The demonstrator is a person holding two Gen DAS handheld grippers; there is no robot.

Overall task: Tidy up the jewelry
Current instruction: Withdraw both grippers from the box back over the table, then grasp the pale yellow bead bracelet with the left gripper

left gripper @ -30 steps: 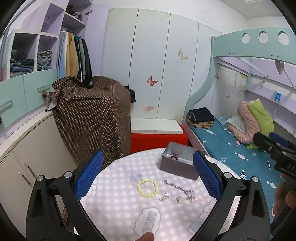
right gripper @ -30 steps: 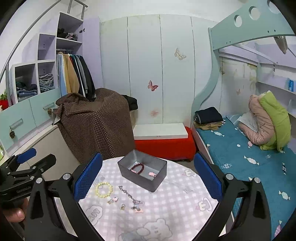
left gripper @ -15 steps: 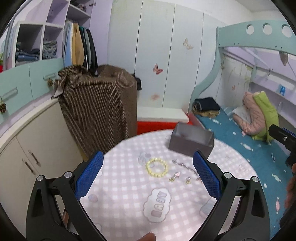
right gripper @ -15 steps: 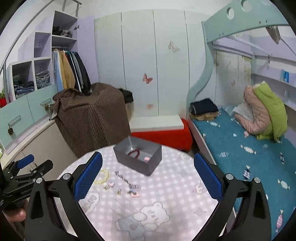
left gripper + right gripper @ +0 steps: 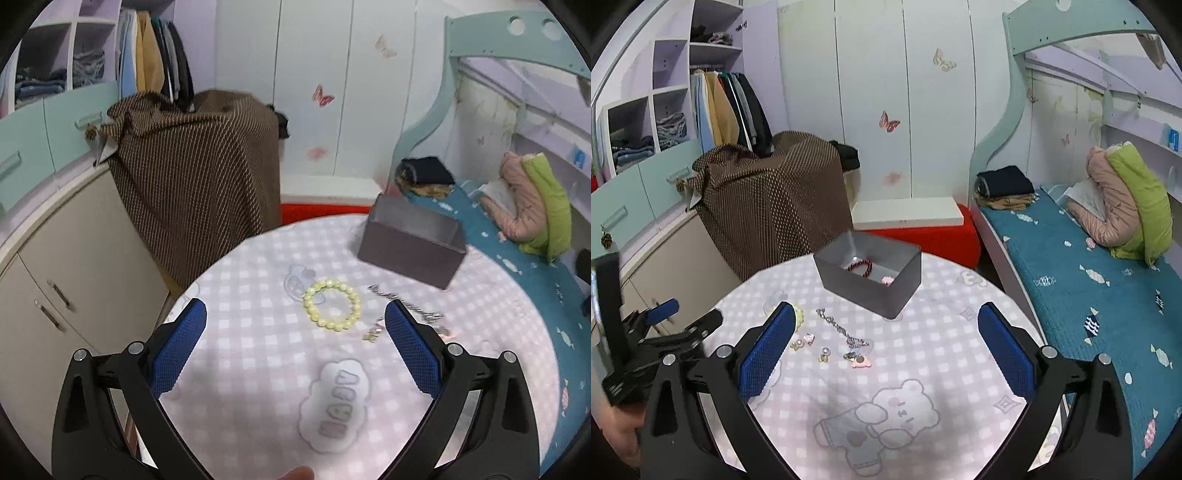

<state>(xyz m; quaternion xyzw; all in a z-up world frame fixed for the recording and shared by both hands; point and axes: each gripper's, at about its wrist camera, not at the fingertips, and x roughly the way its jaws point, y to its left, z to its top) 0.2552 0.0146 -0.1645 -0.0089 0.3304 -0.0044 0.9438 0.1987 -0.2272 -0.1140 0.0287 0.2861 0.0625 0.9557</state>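
On the round checked table point(image 5: 258, 376) lies a pale yellow bead bracelet point(image 5: 331, 308), just ahead of my open left gripper point(image 5: 295, 325). A silver chain point(image 5: 839, 328) and several small charms point(image 5: 823, 355) lie beside it. The grey box point(image 5: 868, 274) stands at the table's far side and holds a dark red bracelet point(image 5: 861, 266) and a pink piece point(image 5: 887, 280). My right gripper point(image 5: 886, 325) hovers open above the table with nothing between its fingers. In the right wrist view the left gripper point(image 5: 670, 317) shows at the left edge.
A brown dotted cloth point(image 5: 768, 199) covers furniture behind the table. A red bench with a white top point(image 5: 916, 221) stands beyond the box. The blue bed point(image 5: 1089, 288) runs along the right, cupboards point(image 5: 55, 280) along the left.
Both grippers have tilted down and come closer to the table. The yellow bracelet and the charms now sit nearer the left fingers. Nothing was taken hold of.
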